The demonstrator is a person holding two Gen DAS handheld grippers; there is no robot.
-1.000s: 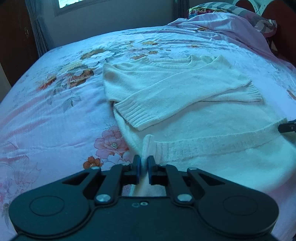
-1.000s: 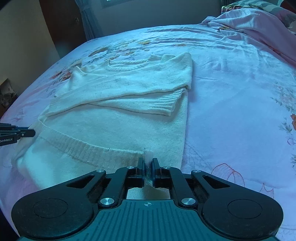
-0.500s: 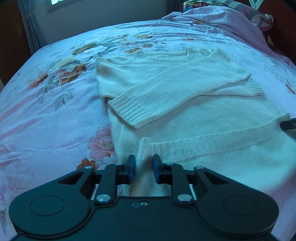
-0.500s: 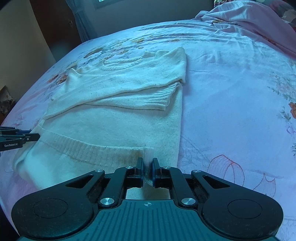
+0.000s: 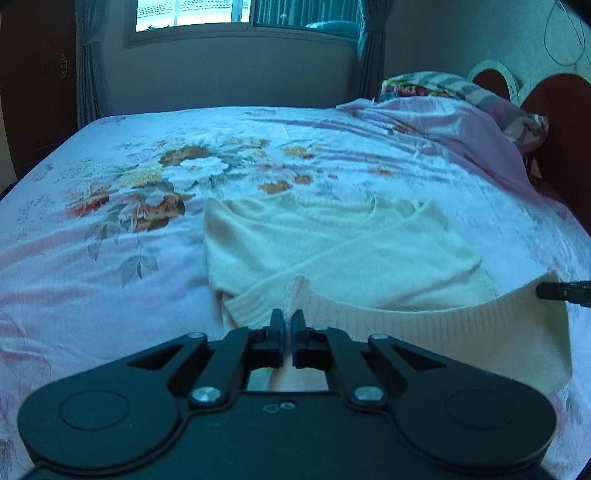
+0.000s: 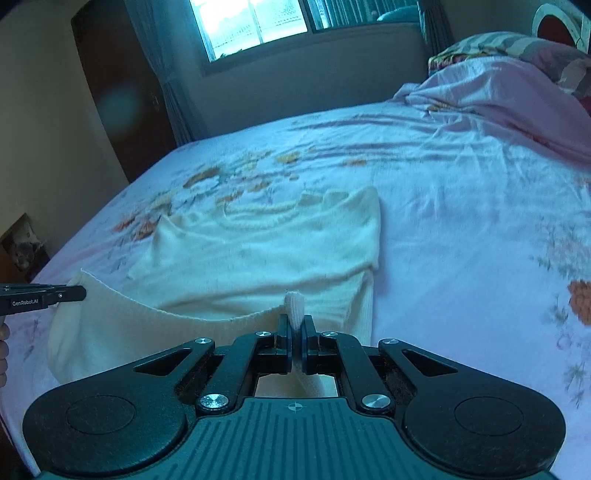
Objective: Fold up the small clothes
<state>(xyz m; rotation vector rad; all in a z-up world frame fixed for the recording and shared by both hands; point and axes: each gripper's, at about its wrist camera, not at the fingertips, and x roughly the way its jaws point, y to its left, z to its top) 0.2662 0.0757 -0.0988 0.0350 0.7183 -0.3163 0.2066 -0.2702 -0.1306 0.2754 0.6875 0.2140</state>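
A cream knit sweater (image 5: 332, 243) lies on the floral bed sheet, sleeves folded across its chest; it also shows in the right wrist view (image 6: 266, 251). My left gripper (image 5: 287, 325) is shut on the left corner of the ribbed hem (image 5: 406, 321). My right gripper (image 6: 295, 328) is shut on the right corner of the hem (image 6: 295, 306). Both corners are lifted, and the hem hangs stretched between them above the sweater's body. The right gripper's tip shows at the left wrist view's right edge (image 5: 561, 291); the left gripper's tip shows in the right wrist view (image 6: 55, 295).
The pink floral sheet (image 5: 110, 229) covers the bed. A rumpled pink blanket (image 5: 443, 122) and striped pillow (image 5: 436, 83) lie at the head by a wooden headboard (image 5: 561, 122). A window (image 6: 255, 22) and a dark door (image 6: 122, 92) stand beyond the bed.
Both grippers have risen and moved forward with the hem, lifting the sweater's lower part over its body. The left jaws, slightly parted half a second ago, are closed on the hem again.
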